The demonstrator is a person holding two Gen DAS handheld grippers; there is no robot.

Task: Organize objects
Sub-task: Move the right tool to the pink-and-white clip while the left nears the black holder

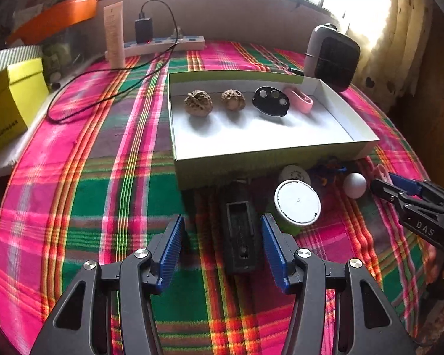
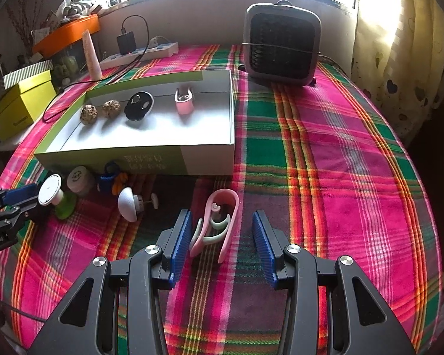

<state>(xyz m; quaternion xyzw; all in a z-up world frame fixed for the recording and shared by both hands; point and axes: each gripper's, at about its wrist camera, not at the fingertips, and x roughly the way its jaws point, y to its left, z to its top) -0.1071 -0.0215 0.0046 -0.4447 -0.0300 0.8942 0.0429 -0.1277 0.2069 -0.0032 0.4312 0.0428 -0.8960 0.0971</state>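
My left gripper (image 1: 222, 219) stands open low over the plaid cloth. A black rectangular block (image 1: 239, 236) lies between its fingers, nearer the right pad, with no pad pressing on it. My right gripper (image 2: 222, 214) is also open, with a pink U-shaped clip (image 2: 235, 207) and a pale green clip (image 2: 213, 238) nested in it lying between the fingers, close to the left pad. The green-and-white box (image 1: 251, 165) holds two walnuts (image 1: 198, 102), a black oval piece (image 1: 270, 100) and a pink clip (image 1: 300, 102).
Along the box's front wall (image 2: 133, 159) lie a white-topped green stand (image 2: 51, 190), a white round cap (image 2: 78, 177), a blue and orange toy (image 2: 109, 180) and a white dome piece (image 2: 127, 201). A fan (image 2: 281, 47), power strip (image 2: 139, 51) and yellow box (image 2: 20, 103) stand further back.
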